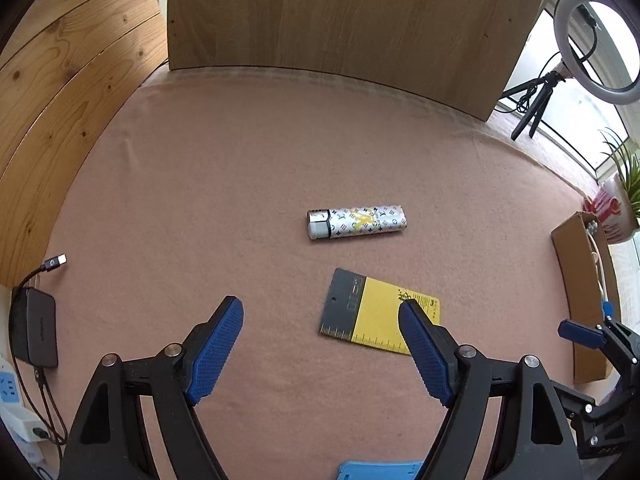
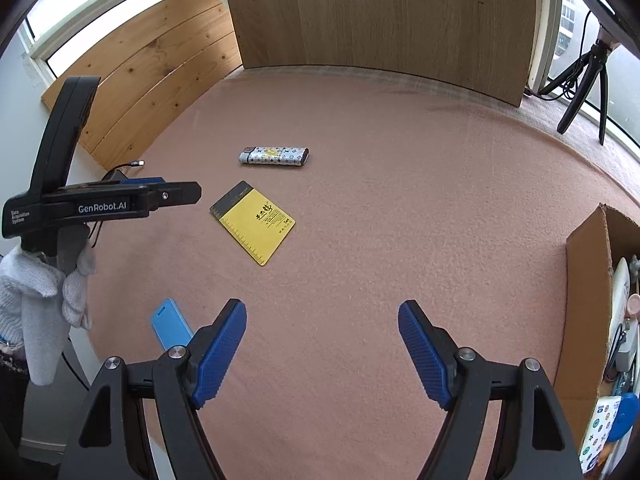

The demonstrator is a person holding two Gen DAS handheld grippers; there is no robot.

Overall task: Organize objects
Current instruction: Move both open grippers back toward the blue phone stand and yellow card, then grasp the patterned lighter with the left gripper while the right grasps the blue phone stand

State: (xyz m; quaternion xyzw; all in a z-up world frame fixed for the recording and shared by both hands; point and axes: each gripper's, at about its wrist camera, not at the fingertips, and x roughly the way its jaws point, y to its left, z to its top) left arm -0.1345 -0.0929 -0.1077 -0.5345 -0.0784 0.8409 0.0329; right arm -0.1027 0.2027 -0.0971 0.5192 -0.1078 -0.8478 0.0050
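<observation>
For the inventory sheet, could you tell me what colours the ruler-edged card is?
The card is yellow with a dark grey band at one end, clearest in the right wrist view.

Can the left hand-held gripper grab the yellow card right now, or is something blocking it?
Probably yes. The left hand-held gripper is open and empty, and the yellow card lies flat on the pink cloth just ahead of it, with nothing on top. The lighter lies apart, farther away.

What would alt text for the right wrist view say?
Open right gripper above a pink cloth; beyond its fingers lie a yellow card, a patterned lighter and a blue tag, with a cardboard box at right.
</observation>
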